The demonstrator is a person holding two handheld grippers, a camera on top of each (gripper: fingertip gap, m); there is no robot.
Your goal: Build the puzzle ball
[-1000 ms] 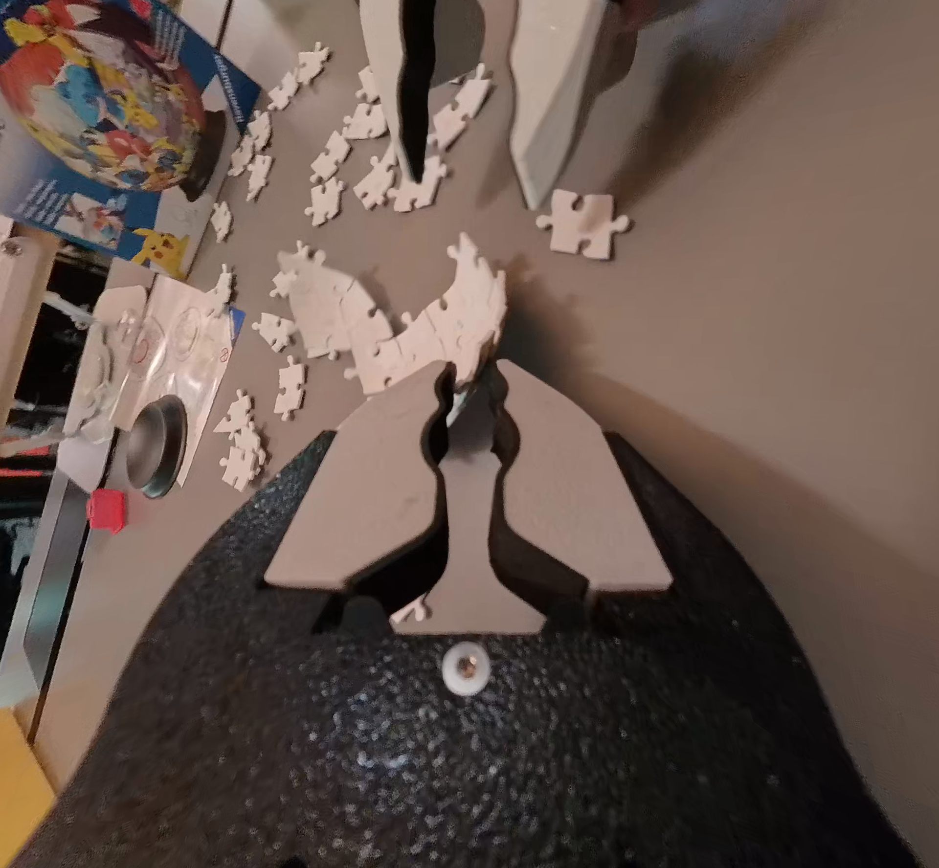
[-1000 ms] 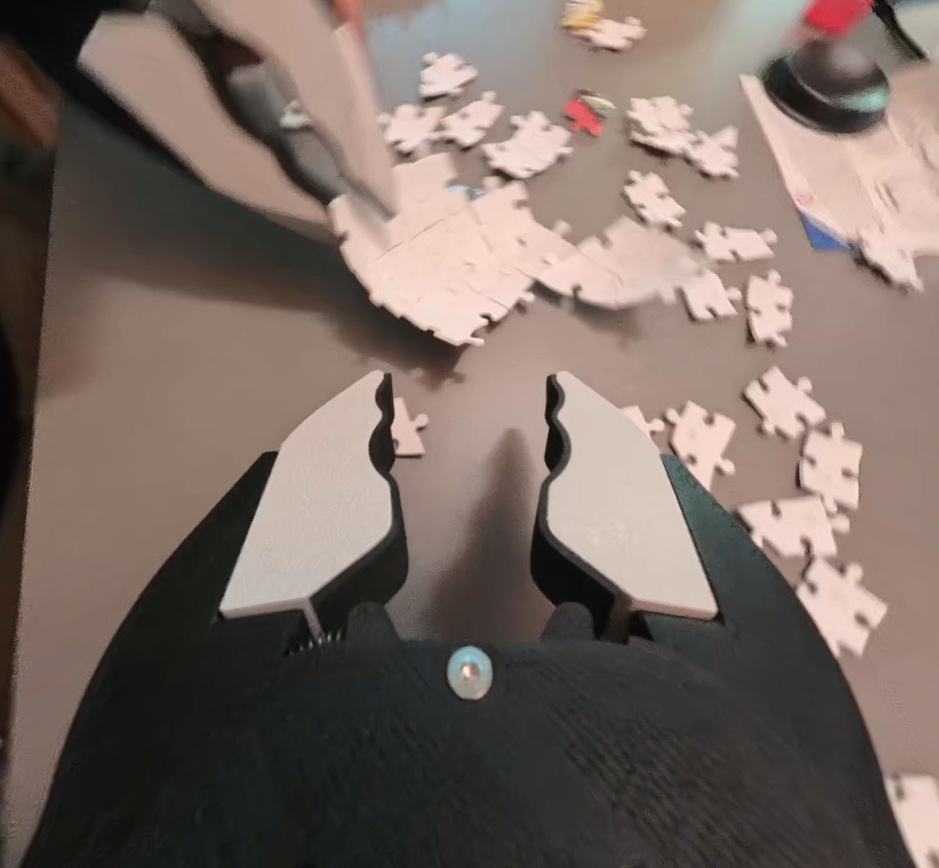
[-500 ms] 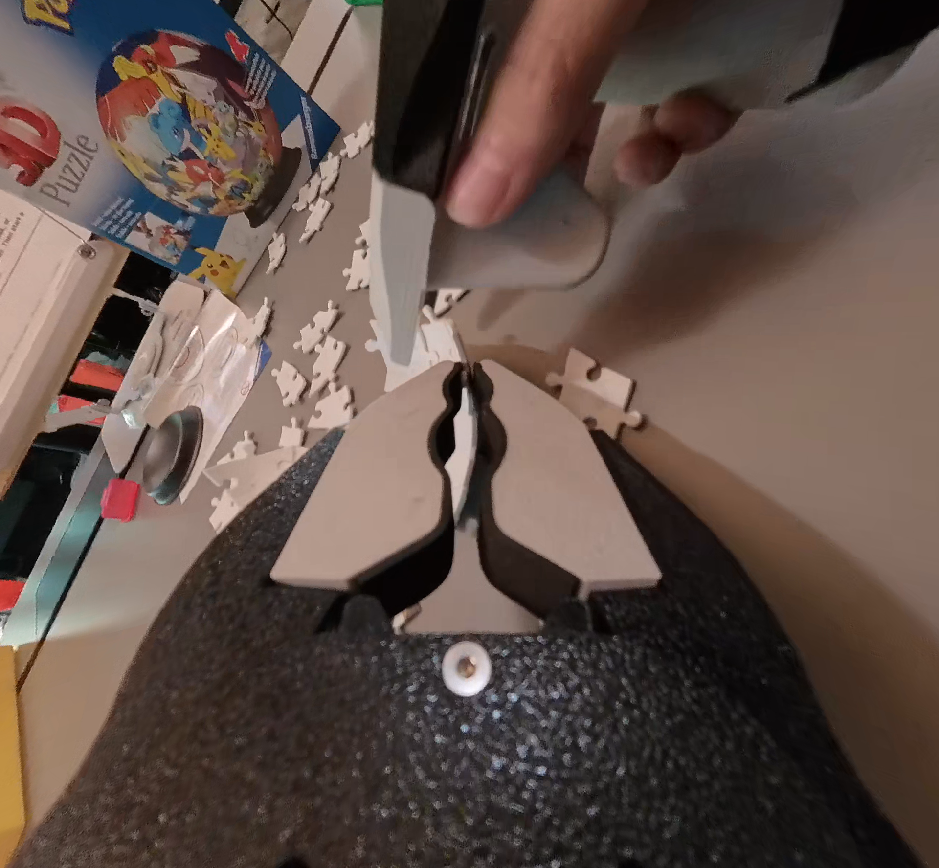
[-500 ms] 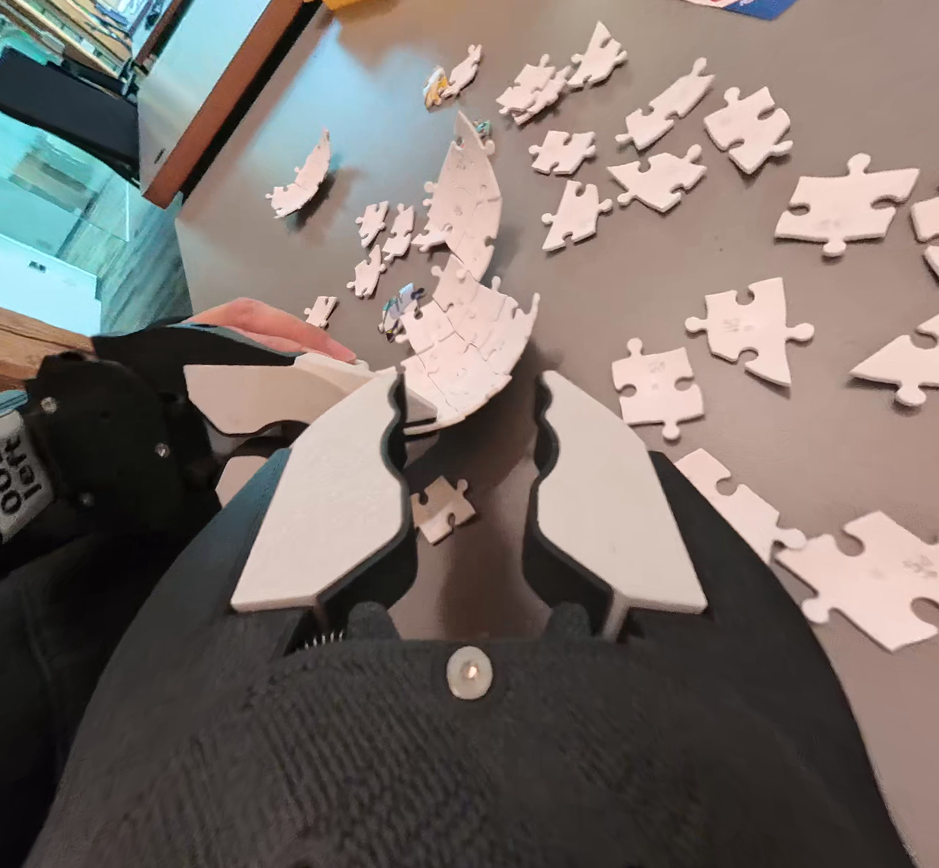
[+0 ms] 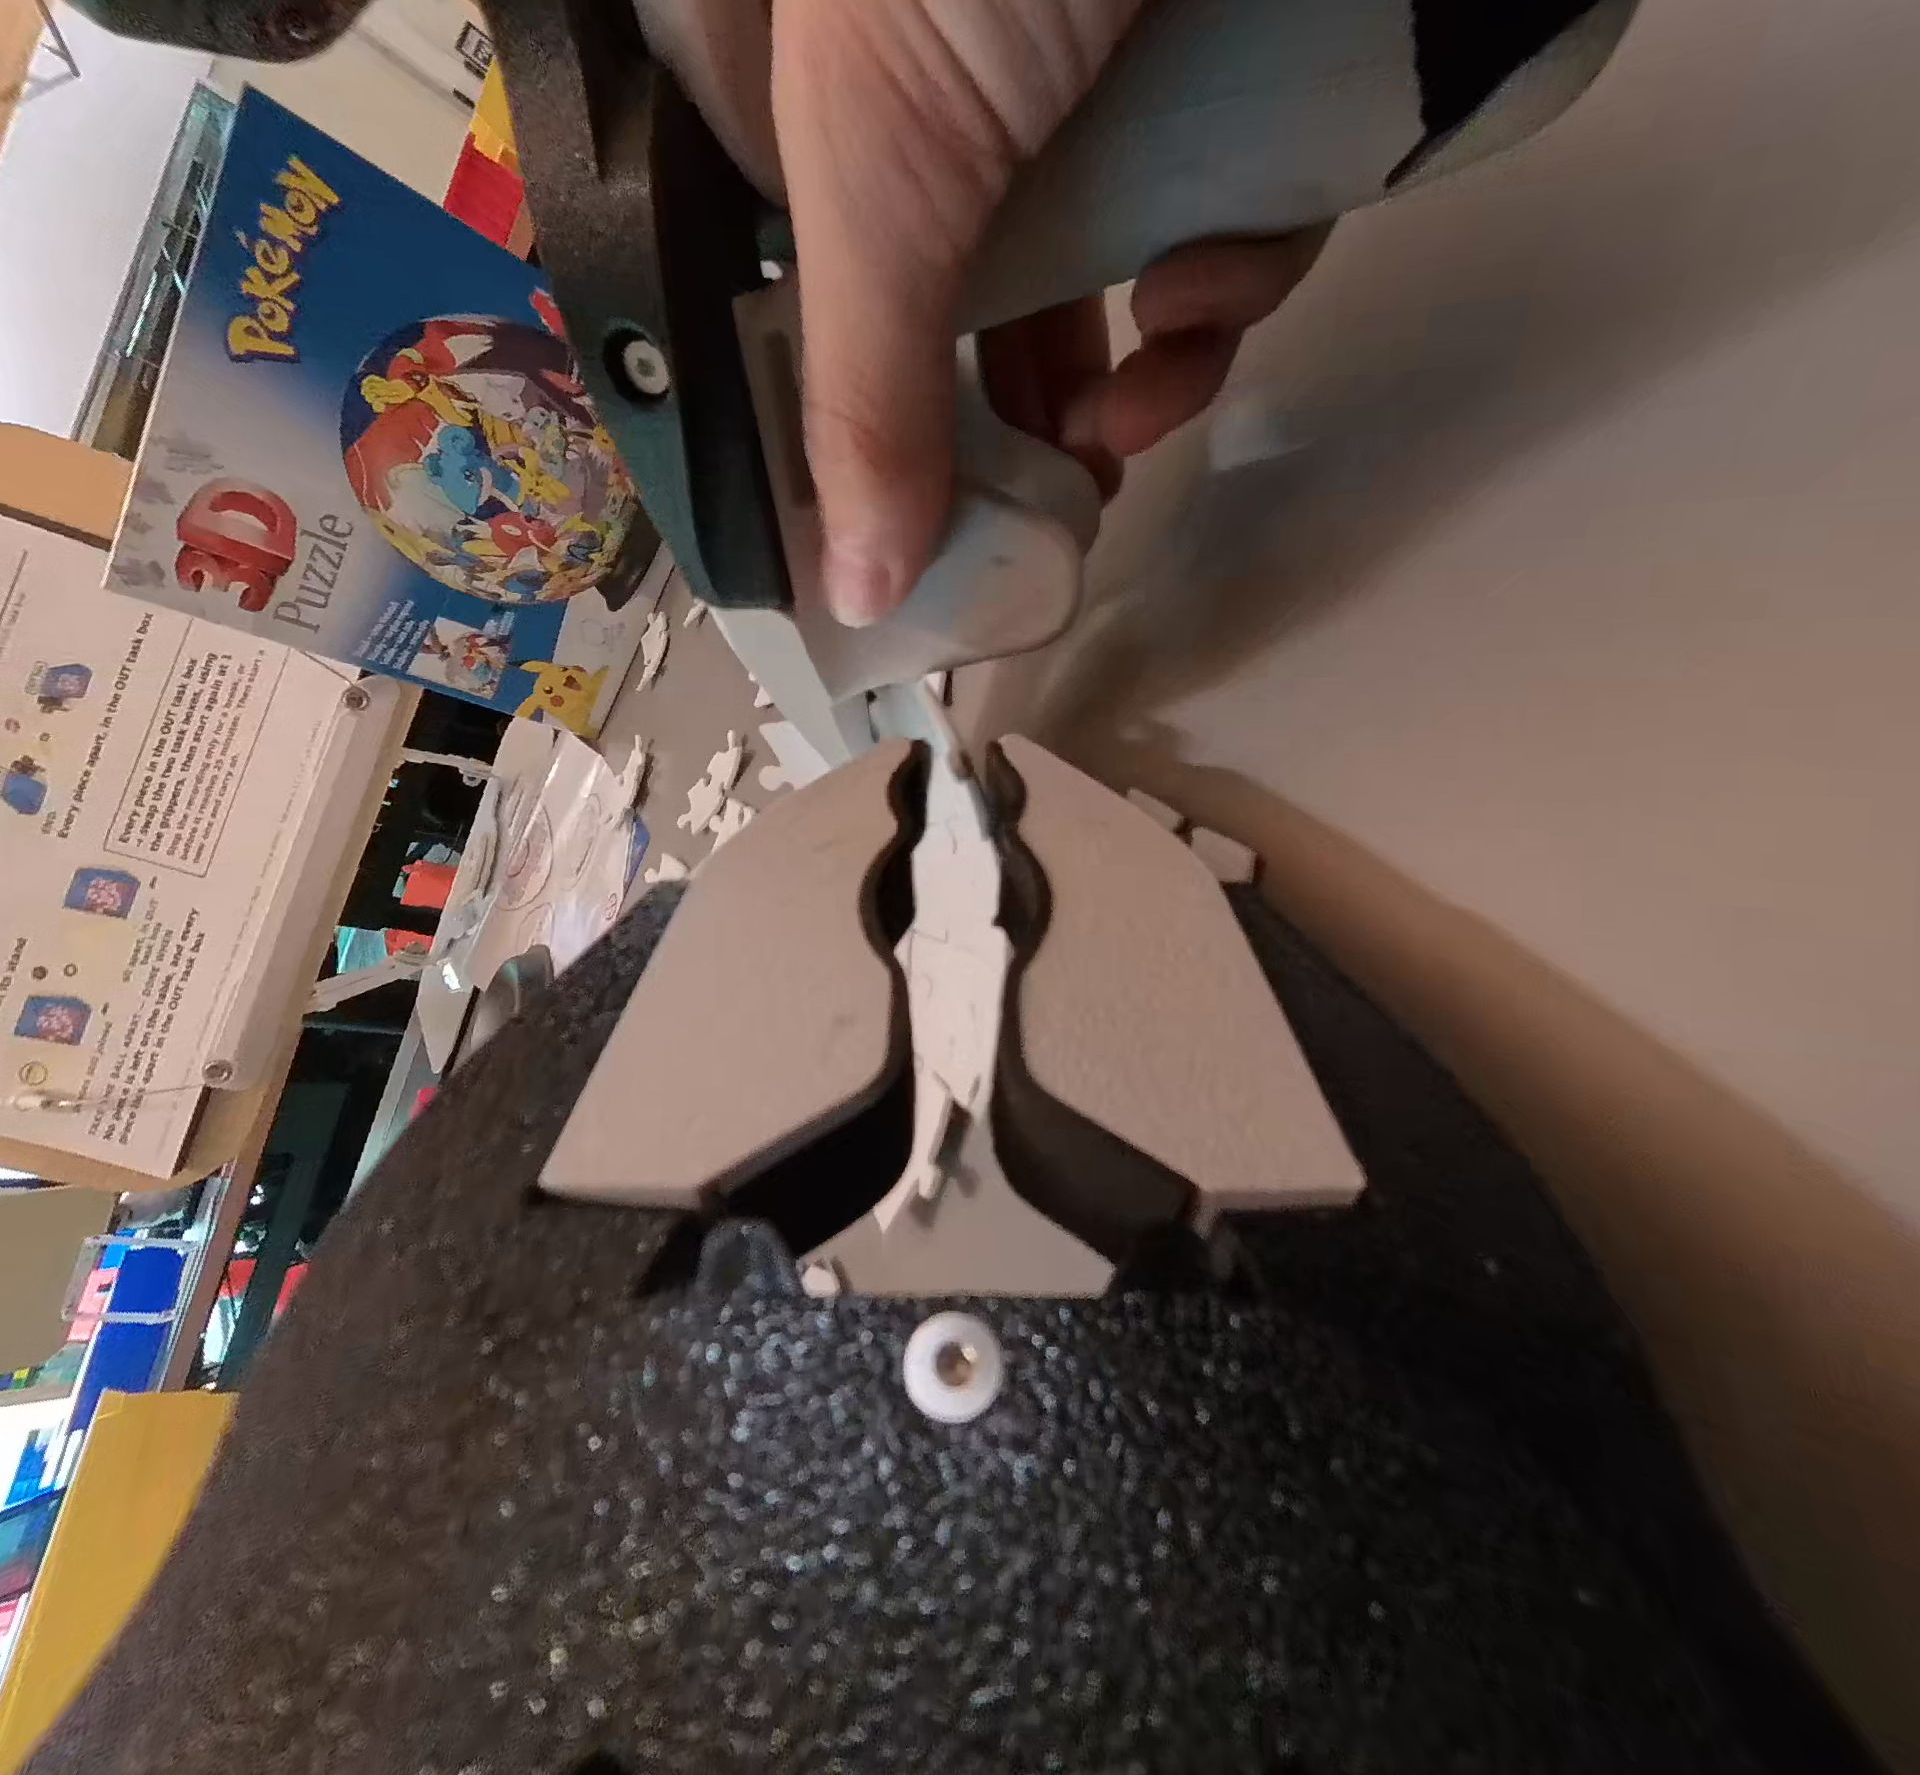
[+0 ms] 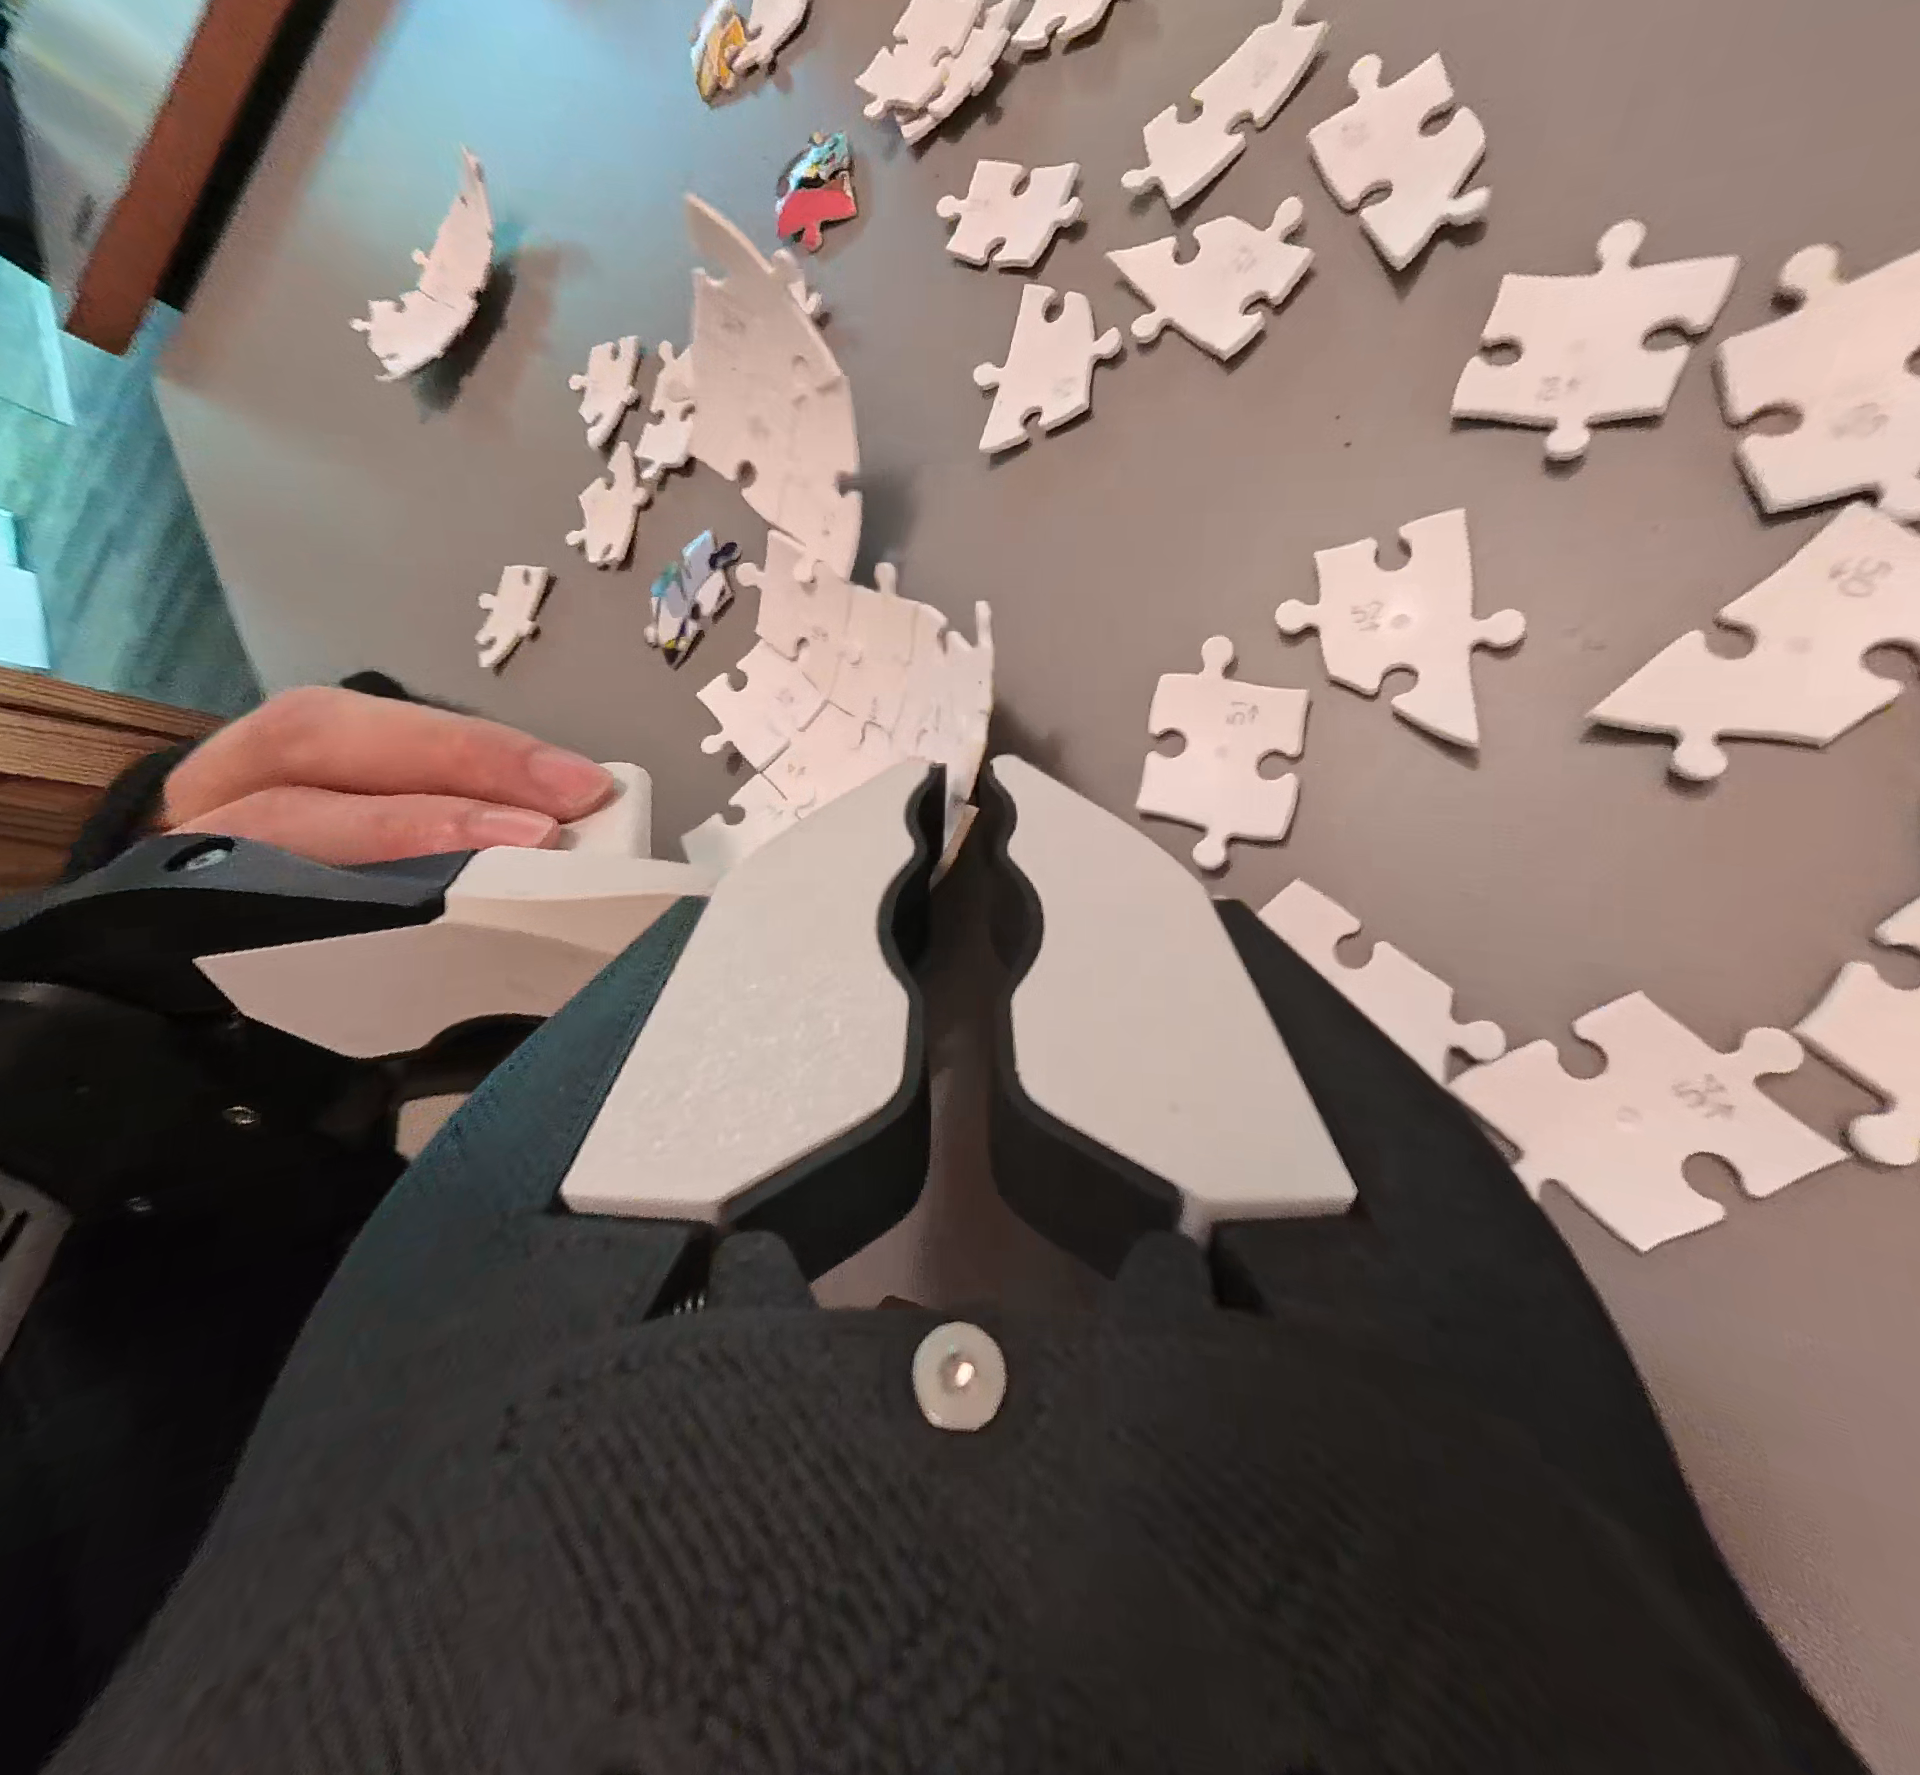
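1. because both grippers pinch the same curved puzzle section [image 6: 862, 686] at its rim, any twist between the two hands could, i judge, pop its joined pieces apart; the section is thin and only interlocked.
2. a second risk: the section is tilted up off the grey table [image 6: 1143, 499], so a slip would drop it among the loose pieces [image 6: 1226, 749] lying just beside it.
3. left gripper [image 5: 961, 769]: jaws nearly closed, clamped on the white section, which runs edge-on down the gap between the fingers.
4. right gripper [image 6: 966, 785]: jaws drawn close, tips gripping the section's near edge; contact partly hidden.
5. a hand [image 5: 894, 198] works the right gripper's handle close overhead in the left wrist view.
6. the puzzle box [image 5: 384, 437] stands well apart, at the table's far side.
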